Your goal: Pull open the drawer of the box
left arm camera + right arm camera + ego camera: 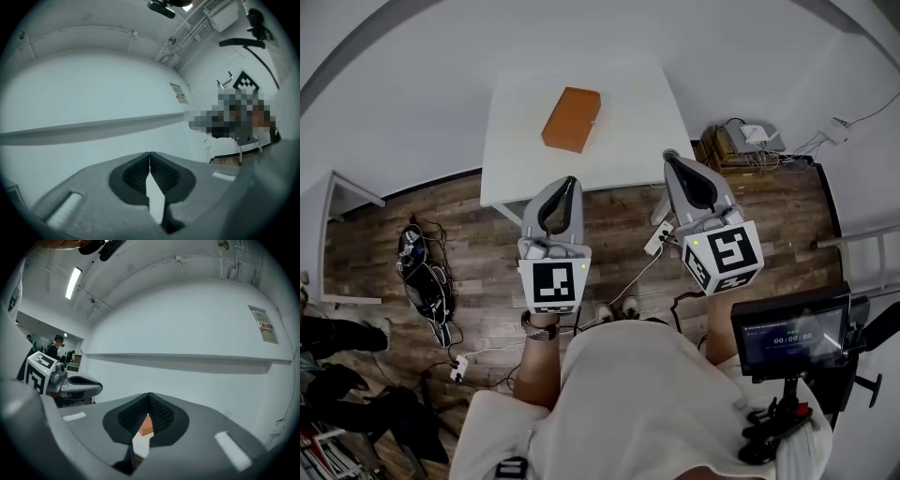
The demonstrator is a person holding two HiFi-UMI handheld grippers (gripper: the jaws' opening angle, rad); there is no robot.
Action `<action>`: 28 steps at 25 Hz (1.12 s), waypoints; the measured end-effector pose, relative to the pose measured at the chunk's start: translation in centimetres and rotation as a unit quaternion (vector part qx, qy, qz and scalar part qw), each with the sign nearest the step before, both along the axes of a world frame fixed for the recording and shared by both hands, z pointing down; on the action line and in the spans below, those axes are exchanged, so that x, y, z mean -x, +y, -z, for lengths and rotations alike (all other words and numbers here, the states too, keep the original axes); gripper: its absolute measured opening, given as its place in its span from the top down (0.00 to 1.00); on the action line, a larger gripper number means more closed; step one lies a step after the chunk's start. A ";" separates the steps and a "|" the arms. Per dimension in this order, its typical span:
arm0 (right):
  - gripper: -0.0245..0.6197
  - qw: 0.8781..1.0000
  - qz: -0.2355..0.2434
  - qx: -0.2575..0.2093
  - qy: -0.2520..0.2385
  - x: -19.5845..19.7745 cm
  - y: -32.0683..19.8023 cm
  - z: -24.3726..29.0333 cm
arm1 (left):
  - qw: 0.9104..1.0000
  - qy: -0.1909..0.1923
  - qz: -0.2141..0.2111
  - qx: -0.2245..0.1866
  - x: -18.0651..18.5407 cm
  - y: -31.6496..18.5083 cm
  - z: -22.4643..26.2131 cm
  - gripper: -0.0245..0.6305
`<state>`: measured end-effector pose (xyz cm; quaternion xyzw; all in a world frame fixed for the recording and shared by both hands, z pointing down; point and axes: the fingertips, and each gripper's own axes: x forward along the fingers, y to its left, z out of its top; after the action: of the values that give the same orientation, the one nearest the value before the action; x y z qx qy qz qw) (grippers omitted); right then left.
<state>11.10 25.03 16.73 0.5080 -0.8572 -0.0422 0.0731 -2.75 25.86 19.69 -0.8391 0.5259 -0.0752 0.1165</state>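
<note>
An orange-brown box (572, 119) lies on the white table (628, 103), towards its far left; I cannot make out its drawer from here. Both grippers are held level over the wooden floor, short of the table's near edge. My left gripper (570, 181) is shut and empty, its tips touching (150, 154). My right gripper (669, 156) is also shut with nothing in it (149, 395). In the right gripper view the box (147, 426) shows as an orange patch through the gap below the closed tips.
Cables and a power strip (659, 240) lie on the floor under the table's near edge. A wooden crate with devices (741, 148) stands right of the table. Bags (422, 277) lie at the left. A small screen (792, 333) sits at lower right.
</note>
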 end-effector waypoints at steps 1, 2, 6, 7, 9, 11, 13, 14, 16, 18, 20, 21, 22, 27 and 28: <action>0.96 1.000 0.002 0.003 0.003 0.4 0.0 -0.2 | 1.000 -0.001 -0.002 0.001 0.2 0.1 -0.1 0.95; 0.96 1.000 0.002 0.004 0.005 0.9 0.0 -0.3 | 1.000 -0.001 -0.004 0.002 0.5 0.1 -0.2 0.95; 0.96 1.000 0.001 0.003 0.003 2.8 0.6 -0.7 | 1.000 -0.003 -0.010 0.012 2.1 0.6 -1.0 0.95; 0.96 1.000 0.000 0.002 0.000 3.2 0.7 -0.8 | 1.000 -0.003 -0.011 0.014 2.5 0.6 -1.3 0.95; 0.96 1.000 -0.002 0.001 -0.002 3.9 0.7 -0.9 | 1.000 -0.002 -0.008 0.018 3.4 0.3 -1.6 0.95; 0.96 1.000 -0.007 0.004 -0.002 4.5 0.1 -1.2 | 1.000 0.002 -0.004 0.022 4.2 -0.2 -1.8 0.95; 0.96 1.000 -0.013 0.003 -0.004 4.9 -0.5 -1.1 | 1.000 0.003 -0.005 0.022 4.7 -0.8 -1.9 0.95; 0.96 1.000 -0.015 0.002 -0.005 5.0 -0.5 -1.0 | 1.000 0.002 -0.005 0.021 4.9 -0.8 -1.8 0.95; 0.96 1.000 -0.014 0.002 -0.006 5.1 -0.4 -1.0 | 1.000 0.003 -0.004 0.020 5.0 -0.8 -1.7 0.95; 0.96 1.000 -0.012 0.005 -0.008 5.3 -0.8 -1.3 | 1.000 0.004 -0.002 0.021 5.3 -1.2 -1.9 0.95; 0.96 1.000 -0.011 0.009 -0.011 5.4 -1.6 -1.7 | 1.000 0.003 -0.001 0.022 5.4 -2.0 -2.1 0.95; 0.96 1.000 -0.011 0.011 -0.011 5.4 -1.8 -1.7 | 1.000 0.003 -0.001 0.022 5.4 -2.2 -2.1 0.95; 0.96 1.000 -0.011 0.012 -0.012 5.4 -2.0 -1.7 | 1.000 0.003 0.000 0.022 5.5 -2.3 -2.1 0.95; 0.96 1.000 -0.006 0.015 -0.012 6.1 -3.4 -2.2 | 1.000 0.000 0.002 0.028 6.1 -3.6 -2.7 0.95; 0.96 1.000 -0.006 0.016 -0.012 6.2 -3.6 -2.3 | 1.000 0.000 0.003 0.029 6.2 -3.8 -2.9 0.95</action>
<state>4.94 21.48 19.03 0.5125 -0.8555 -0.0217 0.0712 -9.00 22.09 22.59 -0.8408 0.5258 -0.0906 0.0916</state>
